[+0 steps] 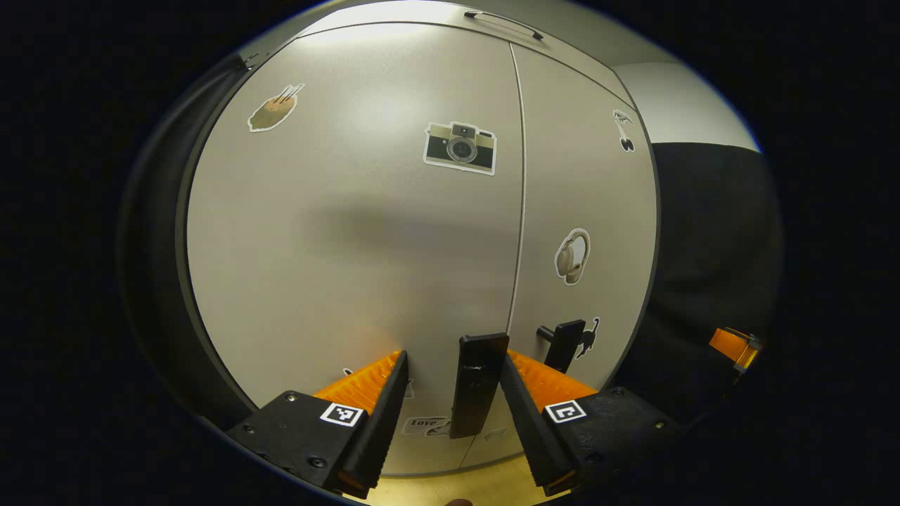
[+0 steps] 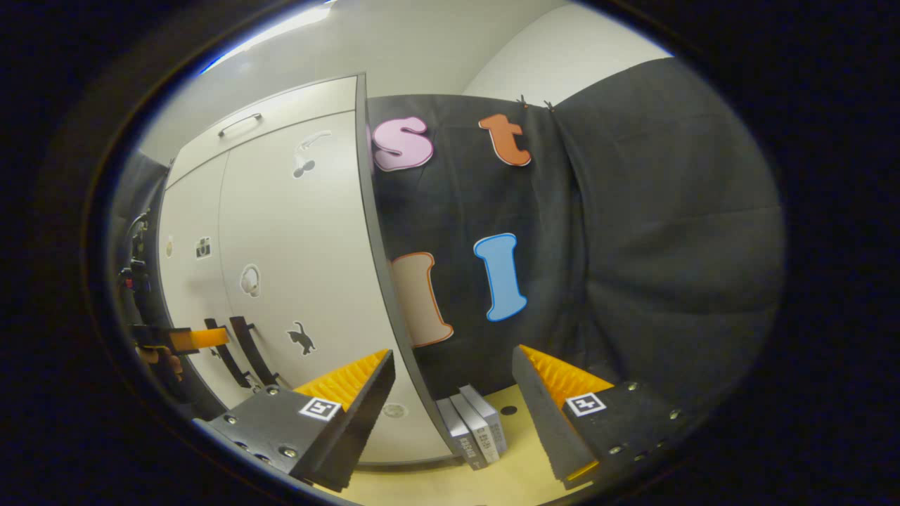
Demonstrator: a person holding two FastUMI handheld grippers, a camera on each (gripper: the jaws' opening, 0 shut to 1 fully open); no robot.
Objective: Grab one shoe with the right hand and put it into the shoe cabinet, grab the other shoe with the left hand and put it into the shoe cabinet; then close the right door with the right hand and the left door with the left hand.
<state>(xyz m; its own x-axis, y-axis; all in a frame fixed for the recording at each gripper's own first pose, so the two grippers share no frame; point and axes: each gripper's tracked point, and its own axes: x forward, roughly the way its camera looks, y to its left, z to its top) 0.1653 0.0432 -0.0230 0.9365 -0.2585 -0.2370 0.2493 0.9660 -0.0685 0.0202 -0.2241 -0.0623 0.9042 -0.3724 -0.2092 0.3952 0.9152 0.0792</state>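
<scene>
My left gripper (image 1: pixel 450 393) sits spread wide with the left door's handle (image 1: pixel 478 383) between its fingers, neither pad touching it, so I read this as lining up a push or just letting go. Both cabinet doors (image 1: pixel 351 232) look flush and closed ahead of it; the shoes would be behind them, hidden. My right gripper (image 2: pixel 453 404) hangs open and empty off the cabinet's right edge (image 2: pixel 383 281), with small boxes (image 2: pixel 474 429) between its fingers
</scene>
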